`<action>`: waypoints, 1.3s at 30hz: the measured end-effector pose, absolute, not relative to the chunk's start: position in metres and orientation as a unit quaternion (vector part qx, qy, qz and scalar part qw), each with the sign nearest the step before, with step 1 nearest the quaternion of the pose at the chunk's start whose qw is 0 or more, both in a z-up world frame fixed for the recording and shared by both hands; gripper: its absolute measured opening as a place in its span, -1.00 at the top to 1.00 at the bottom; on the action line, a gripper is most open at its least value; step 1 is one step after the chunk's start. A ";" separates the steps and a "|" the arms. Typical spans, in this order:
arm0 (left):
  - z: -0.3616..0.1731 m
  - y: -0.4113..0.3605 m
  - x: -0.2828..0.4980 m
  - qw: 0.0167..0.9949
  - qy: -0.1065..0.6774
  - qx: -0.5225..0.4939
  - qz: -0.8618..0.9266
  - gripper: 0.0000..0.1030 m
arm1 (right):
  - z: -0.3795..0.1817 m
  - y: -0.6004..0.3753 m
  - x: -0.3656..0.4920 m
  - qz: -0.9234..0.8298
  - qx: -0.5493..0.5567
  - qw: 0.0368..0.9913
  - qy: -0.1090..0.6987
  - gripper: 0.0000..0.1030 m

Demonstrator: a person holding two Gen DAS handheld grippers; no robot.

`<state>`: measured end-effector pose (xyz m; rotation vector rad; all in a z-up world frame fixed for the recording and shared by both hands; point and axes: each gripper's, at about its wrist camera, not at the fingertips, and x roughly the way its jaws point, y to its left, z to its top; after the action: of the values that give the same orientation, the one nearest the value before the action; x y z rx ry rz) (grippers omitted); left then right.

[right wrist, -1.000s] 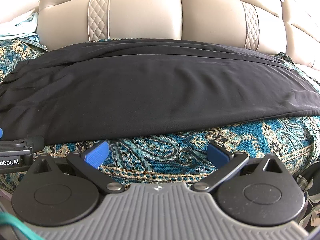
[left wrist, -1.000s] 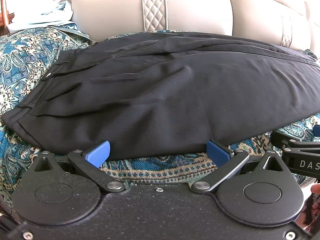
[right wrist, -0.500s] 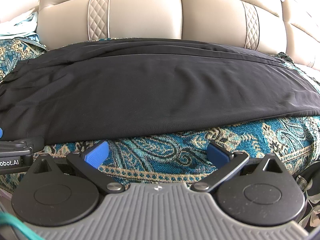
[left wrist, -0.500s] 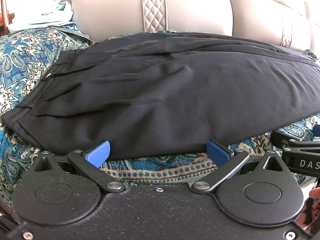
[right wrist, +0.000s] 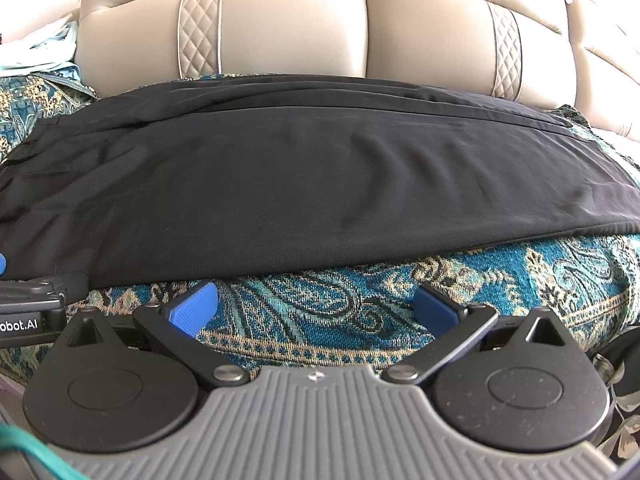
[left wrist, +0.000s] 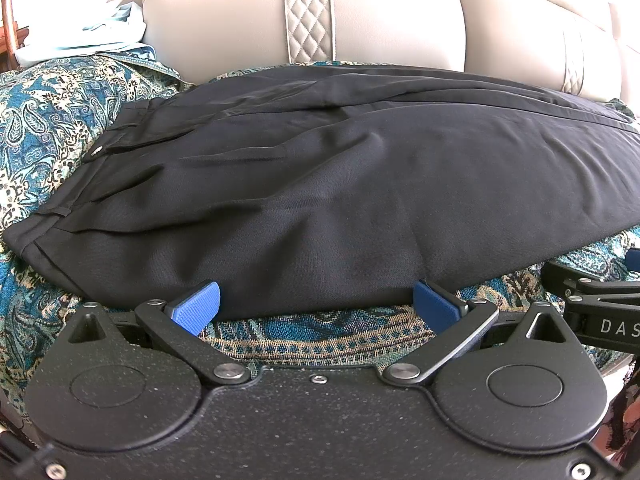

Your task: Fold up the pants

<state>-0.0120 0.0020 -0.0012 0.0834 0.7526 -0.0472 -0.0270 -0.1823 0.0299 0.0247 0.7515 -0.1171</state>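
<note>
While the black pants (left wrist: 320, 184) lie flat across the middle of the frame on a blue patterned blanket (right wrist: 320, 304), both grippers sit low at the bottom. The left gripper (left wrist: 316, 306) has its 2 blue fingers (left wrist: 194, 308) spread wide apart, right at the near edge of the pants. The right gripper (right wrist: 314, 308) is spread wide too, over bare blanket, just short of the pants. Behind the pants, at the top, stands a tan sofa back (right wrist: 292, 28). Some pale blue cloth (left wrist: 80, 40) lies at the upper left. The waistband (left wrist: 120, 132) is at the left.
</note>
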 end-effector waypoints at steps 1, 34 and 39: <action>-0.001 0.002 -0.012 0.929 0.367 0.041 -0.023 -1.00 | 0.030 -0.182 -0.027 -0.057 0.012 0.929 0.366 -1.00; 0.040 0.025 0.005 0.905 0.423 -0.017 -0.040 -0.99 | 0.052 -0.191 0.003 0.009 -0.029 0.887 0.461 -1.00; 0.079 0.045 0.035 0.922 0.388 -0.005 -0.015 -1.00 | 0.072 -0.204 0.017 0.010 -0.032 0.897 0.440 -1.00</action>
<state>0.0347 0.0447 0.0786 -0.0104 0.7967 -0.0306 0.0171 -0.2043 0.0717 -0.0654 0.9122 0.0202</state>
